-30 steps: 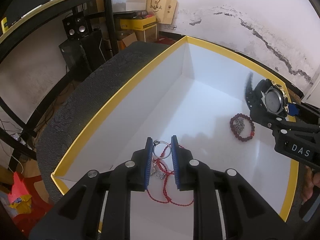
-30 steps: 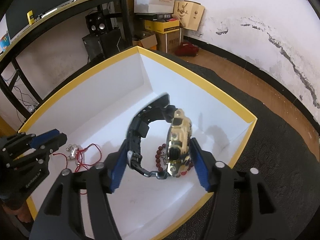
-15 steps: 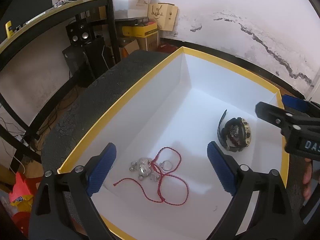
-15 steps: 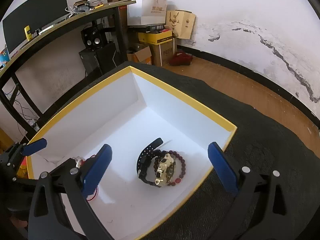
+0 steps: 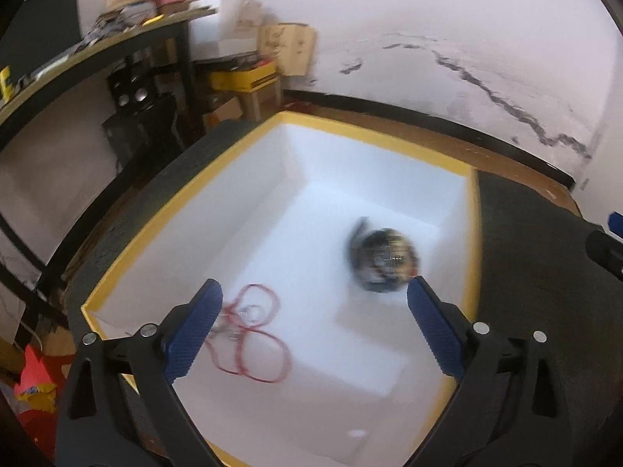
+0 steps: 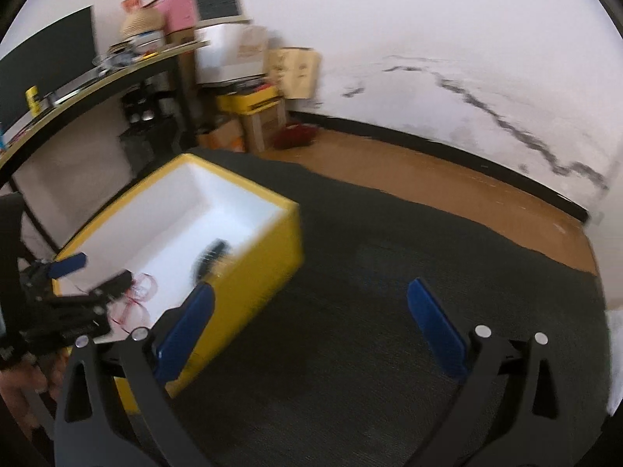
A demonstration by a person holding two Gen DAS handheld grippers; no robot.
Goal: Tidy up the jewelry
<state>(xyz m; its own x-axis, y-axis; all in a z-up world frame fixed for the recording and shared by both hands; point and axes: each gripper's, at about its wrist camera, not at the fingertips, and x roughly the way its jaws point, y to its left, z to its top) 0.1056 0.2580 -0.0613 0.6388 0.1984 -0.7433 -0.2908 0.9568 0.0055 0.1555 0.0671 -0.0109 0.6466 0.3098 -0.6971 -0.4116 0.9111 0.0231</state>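
Two blue pads spread wide frame my left wrist view: the left gripper (image 5: 313, 327) has its jaws fully open and holds nothing. Below it I see the box (image 5: 373, 132), yellow at the rim and white inside, sitting on a dark mat (image 5: 537, 257). On the box floor lies the watch (image 5: 383, 258), blurred, black and gold, toward the right wall. The red cord bracelet (image 5: 259, 344) with its silvery charms lies on the floor toward the near left corner, partly behind my left pad. The two pieces are well apart. A sliver of the right gripper (image 5: 607, 247) shows at the right edge.

From the right wrist view, the right gripper (image 6: 309, 323) also has its jaws wide open and empty, over the dark mat (image 6: 389, 272) to the right of the box (image 6: 268, 260). I can see the watch (image 6: 212, 258) as a dark smear inside, near the right wall, and the red cord bracelet (image 6: 136, 297) near the front. The left gripper (image 6: 91, 272) hangs over the box's near left corner, open. Behind stand a table (image 6: 97, 74) piled with clutter and some cardboard boxes (image 6: 264, 116) on the floor.
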